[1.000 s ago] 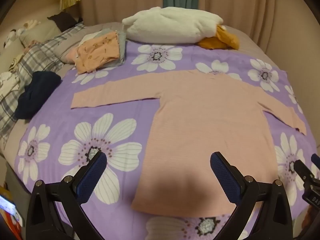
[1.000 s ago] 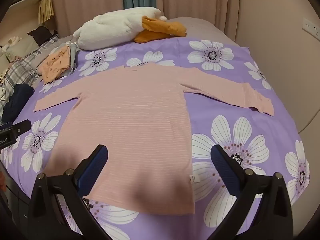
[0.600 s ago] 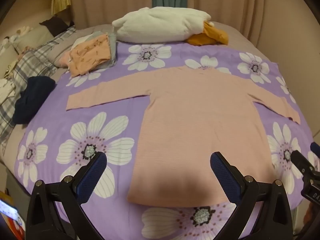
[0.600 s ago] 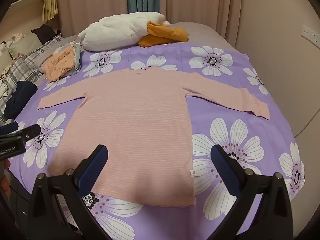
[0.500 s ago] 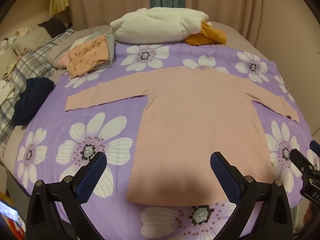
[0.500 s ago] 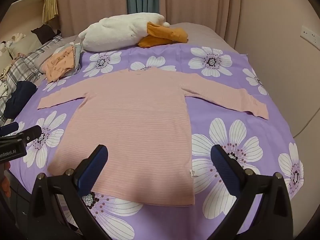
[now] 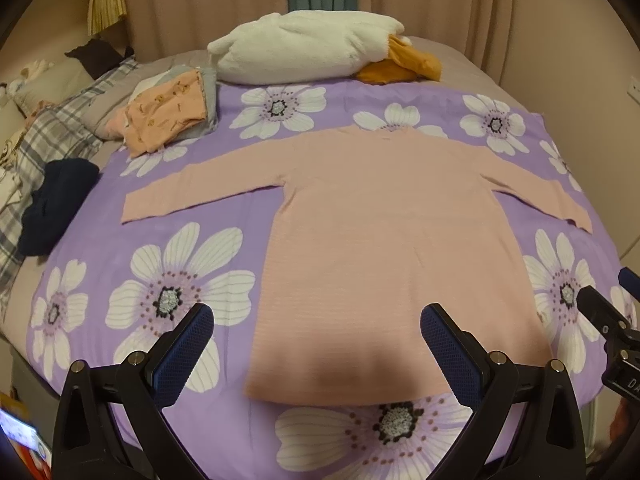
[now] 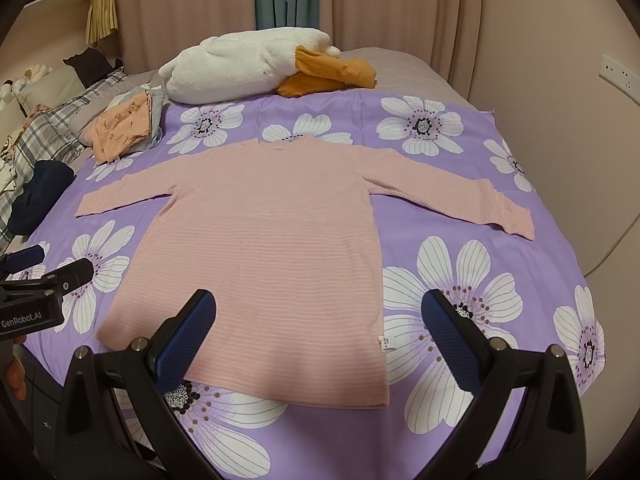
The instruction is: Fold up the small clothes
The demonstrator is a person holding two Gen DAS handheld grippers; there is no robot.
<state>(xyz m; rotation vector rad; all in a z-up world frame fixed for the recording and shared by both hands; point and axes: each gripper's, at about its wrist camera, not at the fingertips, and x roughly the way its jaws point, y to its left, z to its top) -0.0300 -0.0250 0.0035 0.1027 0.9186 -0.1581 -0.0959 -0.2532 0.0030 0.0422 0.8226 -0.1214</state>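
Observation:
A pink long-sleeved shirt (image 7: pixel 384 232) lies flat on the purple flowered bedspread (image 7: pixel 180 272), both sleeves spread out sideways, hem towards me. It also shows in the right wrist view (image 8: pixel 264 248). My left gripper (image 7: pixel 316 336) is open and empty, held above the hem near the bed's front edge. My right gripper (image 8: pixel 318 324) is open and empty, also above the hem, over its right part. Each gripper shows at the edge of the other's view.
A pile of folded clothes (image 7: pixel 168 114) lies at the back left. A white plush pillow (image 7: pixel 304 52) and an orange cloth (image 7: pixel 400 66) lie at the back. A dark navy garment (image 7: pixel 52 204) and plaid bedding (image 7: pixel 52 136) lie at the left. Curtains and a wall stand behind.
Both grippers have drawn back and up from the shirt, so more of the bedspread below the hem shows. The shirt has not moved.

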